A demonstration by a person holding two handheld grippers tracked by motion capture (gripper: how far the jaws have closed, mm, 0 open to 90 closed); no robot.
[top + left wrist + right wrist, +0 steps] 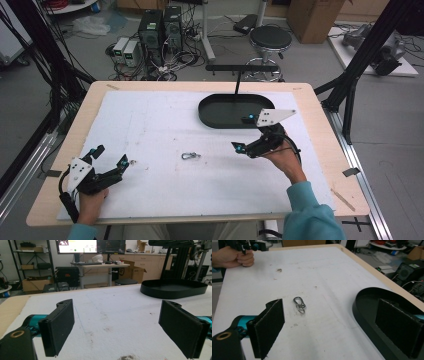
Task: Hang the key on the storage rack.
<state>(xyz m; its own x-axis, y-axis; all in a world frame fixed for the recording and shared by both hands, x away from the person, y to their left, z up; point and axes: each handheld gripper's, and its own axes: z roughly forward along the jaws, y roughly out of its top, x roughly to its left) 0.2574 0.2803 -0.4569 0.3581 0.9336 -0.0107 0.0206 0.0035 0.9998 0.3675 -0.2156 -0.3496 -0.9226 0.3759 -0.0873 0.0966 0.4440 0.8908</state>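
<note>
Metal and small, the clip (190, 156) lies flat on the white mat (150, 130) between both spread, empty grippers, so the right gripper (248, 134) should probably drop low and straddle it squarely before closing, the left gripper (111, 156) staying clear.

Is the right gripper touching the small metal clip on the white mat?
Apart. In the right gripper view, the clip lies on the mat beyond the open right gripper, bare mat between them.

Left gripper (110, 156) and right gripper (244, 134) both gape, empty.
</note>
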